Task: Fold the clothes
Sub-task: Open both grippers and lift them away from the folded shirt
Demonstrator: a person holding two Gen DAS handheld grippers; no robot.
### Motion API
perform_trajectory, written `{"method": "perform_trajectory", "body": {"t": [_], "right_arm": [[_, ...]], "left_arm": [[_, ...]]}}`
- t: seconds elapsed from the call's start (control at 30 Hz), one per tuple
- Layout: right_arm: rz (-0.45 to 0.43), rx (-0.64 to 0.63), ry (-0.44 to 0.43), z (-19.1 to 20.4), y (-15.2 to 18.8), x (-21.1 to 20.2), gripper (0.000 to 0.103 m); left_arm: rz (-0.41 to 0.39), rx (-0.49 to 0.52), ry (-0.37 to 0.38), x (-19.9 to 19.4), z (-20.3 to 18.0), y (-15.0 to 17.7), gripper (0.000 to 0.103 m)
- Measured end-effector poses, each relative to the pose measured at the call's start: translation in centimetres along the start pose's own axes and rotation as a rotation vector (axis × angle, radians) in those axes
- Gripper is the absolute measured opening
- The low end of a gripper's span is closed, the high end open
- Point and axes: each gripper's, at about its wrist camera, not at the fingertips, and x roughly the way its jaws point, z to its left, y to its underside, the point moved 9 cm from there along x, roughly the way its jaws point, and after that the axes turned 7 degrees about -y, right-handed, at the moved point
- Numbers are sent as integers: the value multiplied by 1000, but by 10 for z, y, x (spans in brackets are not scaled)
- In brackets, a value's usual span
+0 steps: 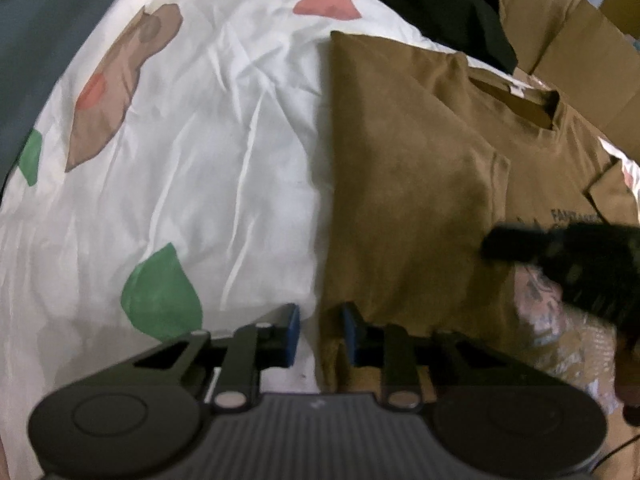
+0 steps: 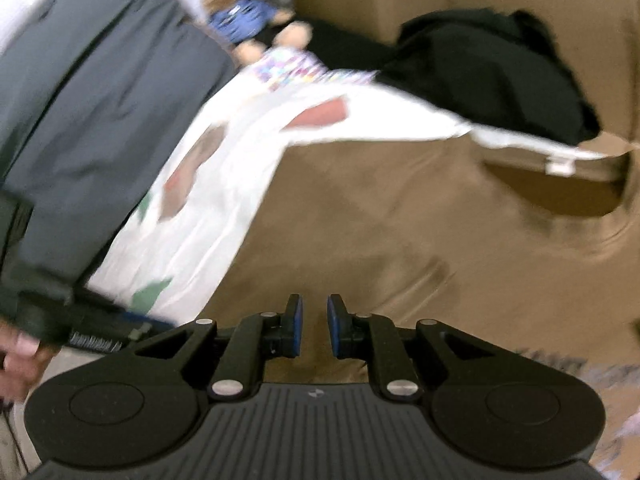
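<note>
T-shirt [image 1: 420, 184] on sheet [image 1: 200, 160] (right side)

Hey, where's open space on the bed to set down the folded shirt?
Bare white sheet lies between the grey fabric and the brown T-shirt. Crowded at the far end: black garment, cardboard boxes, stuffed toy.

I see a bed under a white sheet [image 1: 224, 128] printed with green, pink and brown shapes, brown t-shirt [image 1: 404, 184] lying flat on it, black garment [image 2: 492, 76] at its far edge
</note>
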Motion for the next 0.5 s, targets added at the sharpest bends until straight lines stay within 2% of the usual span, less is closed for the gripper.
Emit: {"method": "perform_trajectory", "body": {"t": [0.1, 0.23, 0.37, 0.5], "right_arm": [[71, -69, 25, 6, 20, 13, 16], [89, -70, 9, 10, 29, 3, 16], [109, -91, -1, 19, 36, -23, 16], [95, -114, 2, 25, 40, -66, 16]], "left_arm": [[2, -12, -27, -5, 1, -2, 26], [-15, -31, -57, -27, 5, 6, 29], [-47, -40, -67, -55, 9, 19, 35], [-89, -48, -90, -93, 17, 29, 35]]}}
